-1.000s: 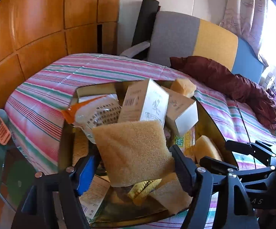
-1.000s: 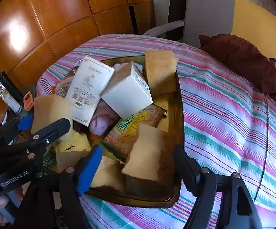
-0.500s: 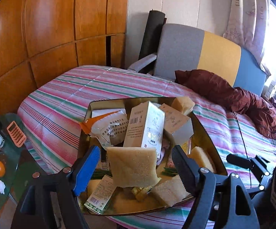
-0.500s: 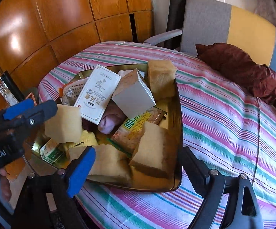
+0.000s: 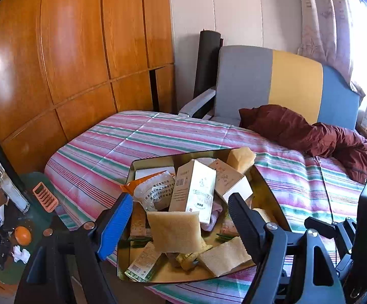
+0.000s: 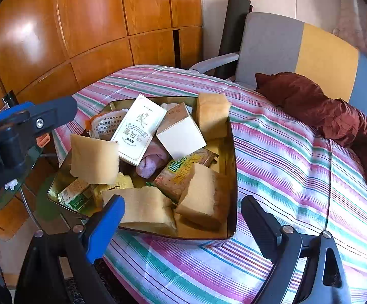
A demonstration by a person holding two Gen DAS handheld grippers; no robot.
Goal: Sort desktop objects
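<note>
**Loose sponge over the full tin, both claws wide**

Left wrist view: the left gripper (image 5: 180, 217) stands wide open, its fingers clear of everything. A tan sponge (image 5: 175, 230) shows between and just ahead of them, touching neither pad, broad face toward the camera and slightly tilted. It appears unsupported above the gold tin (image 5: 269, 185), though whether it rests on the heap below cannot be told. The tin sits on the striped bedcover (image 5: 107, 152) and holds a tall white carton (image 5: 193, 192), a brown-and-white box (image 5: 231, 182), a printed pouch (image 5: 155, 192) and more sponges.

Right wrist view: the right gripper (image 6: 183, 217) is also open and empty, hanging at the tin's near edge. The same sponge lies up and left of it, just beside the left gripper, which is judged the nearer claw for any re-grip. A cracker packet (image 6: 183, 172) and a pink cloth (image 6: 153, 159) lie deeper in the tin.
</note>
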